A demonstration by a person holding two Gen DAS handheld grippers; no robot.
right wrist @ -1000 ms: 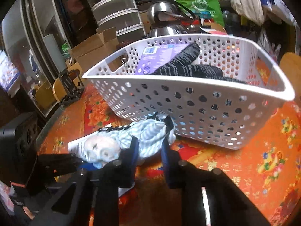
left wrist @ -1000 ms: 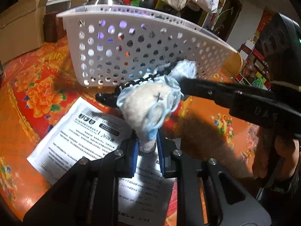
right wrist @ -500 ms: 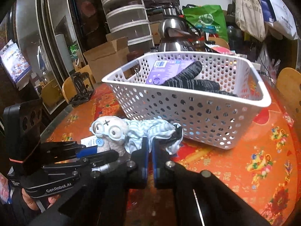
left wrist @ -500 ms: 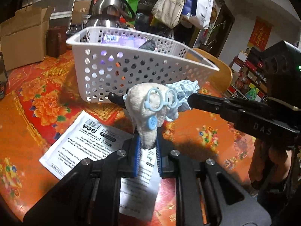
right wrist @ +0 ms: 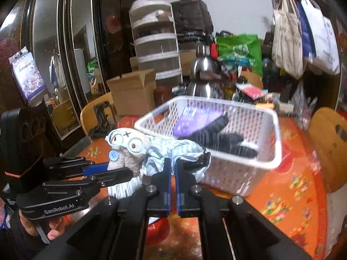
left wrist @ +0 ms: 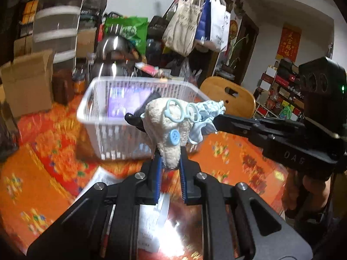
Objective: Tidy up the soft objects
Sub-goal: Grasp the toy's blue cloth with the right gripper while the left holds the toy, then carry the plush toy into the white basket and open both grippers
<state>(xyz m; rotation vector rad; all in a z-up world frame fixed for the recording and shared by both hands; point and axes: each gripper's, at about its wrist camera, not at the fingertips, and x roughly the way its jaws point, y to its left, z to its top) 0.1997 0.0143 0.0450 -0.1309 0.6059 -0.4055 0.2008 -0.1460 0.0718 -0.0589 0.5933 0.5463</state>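
Note:
A beige plush toy (left wrist: pixel 167 127) with light blue glasses, a blue button and striped blue clothes (right wrist: pixel 171 151) hangs in the air in front of the white perforated basket (left wrist: pixel 112 134). My left gripper (left wrist: pixel 170 162) is shut on the toy's lower end. My right gripper (right wrist: pixel 172 166) is shut on the toy's striped clothes; its fingers reach in from the right in the left wrist view (left wrist: pixel 238 125). The basket (right wrist: pixel 269 158) holds a purple packet (right wrist: pixel 195 119) and dark socks (right wrist: pixel 221 138).
The table has an orange floral cloth (right wrist: pixel 292 184). A printed paper sheet (left wrist: pixel 151 216) lies under the left gripper. A cardboard box (right wrist: pixel 132 91), a steel kettle (right wrist: pixel 203 75) and bags stand behind the basket. Wooden chairs (right wrist: pixel 329 143) are at the right.
Both grippers have lifted the plush toy off the table, from low against the basket's side wall to about rim height. Both views now look down into the basket.

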